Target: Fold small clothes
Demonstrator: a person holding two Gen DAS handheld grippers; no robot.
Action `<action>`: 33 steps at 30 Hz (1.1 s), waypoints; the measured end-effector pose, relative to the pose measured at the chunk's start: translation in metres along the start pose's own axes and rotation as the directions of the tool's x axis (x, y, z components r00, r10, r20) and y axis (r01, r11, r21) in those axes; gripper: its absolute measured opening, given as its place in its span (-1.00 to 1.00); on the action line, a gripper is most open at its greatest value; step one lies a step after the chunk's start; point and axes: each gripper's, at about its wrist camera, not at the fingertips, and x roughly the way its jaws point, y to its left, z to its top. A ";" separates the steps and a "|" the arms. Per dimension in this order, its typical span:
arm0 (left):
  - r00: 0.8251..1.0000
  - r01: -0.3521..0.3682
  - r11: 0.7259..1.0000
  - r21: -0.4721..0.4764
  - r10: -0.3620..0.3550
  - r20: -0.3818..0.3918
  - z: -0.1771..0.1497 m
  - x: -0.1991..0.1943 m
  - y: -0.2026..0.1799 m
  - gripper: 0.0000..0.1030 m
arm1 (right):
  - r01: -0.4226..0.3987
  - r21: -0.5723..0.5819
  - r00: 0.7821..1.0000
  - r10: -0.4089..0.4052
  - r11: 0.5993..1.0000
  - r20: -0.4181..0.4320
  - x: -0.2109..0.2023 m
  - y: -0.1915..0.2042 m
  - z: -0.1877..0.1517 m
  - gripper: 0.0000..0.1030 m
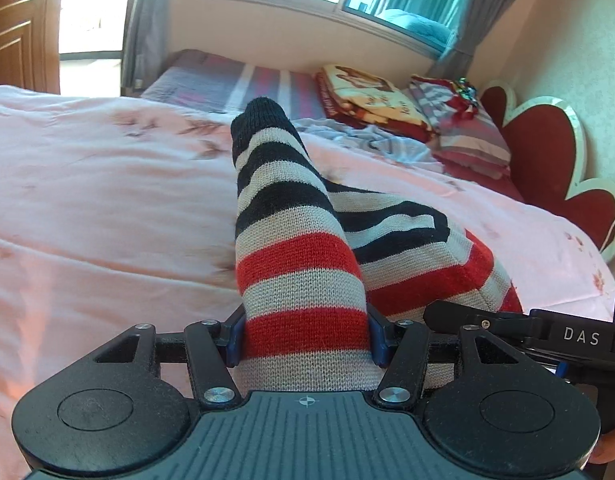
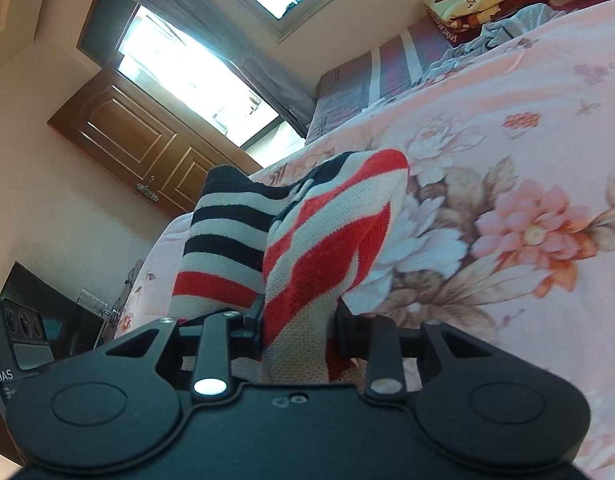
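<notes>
A striped knitted sock [image 1: 295,216] in black, grey and red lies over the pink floral bedspread [image 1: 87,200]. My left gripper [image 1: 305,338] is shut on the sock's red-and-grey end, and the black toe end stands up ahead of it. A second layer of the sock [image 1: 423,248] spreads to the right, where my right gripper [image 1: 527,330] reaches in. In the right wrist view my right gripper [image 2: 297,326] is shut on a bunched red-and-white part of the sock [image 2: 331,236], lifted off the bedspread [image 2: 527,200]. The left gripper's body [image 2: 15,344] shows at the far left.
A folded patterned blanket [image 1: 371,100] and striped pillows [image 1: 467,136] sit at the head of the bed by a red heart-shaped headboard [image 1: 547,152]. A striped mattress [image 1: 235,80] lies under the window. A wooden door [image 2: 131,136] stands beyond the bed.
</notes>
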 end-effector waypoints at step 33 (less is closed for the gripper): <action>0.990 -0.139 0.990 0.020 0.140 -0.019 -0.009 0.060 0.092 0.92 | 0.459 -0.373 0.885 -0.453 0.807 0.109 0.121 0.088 -0.032 -0.20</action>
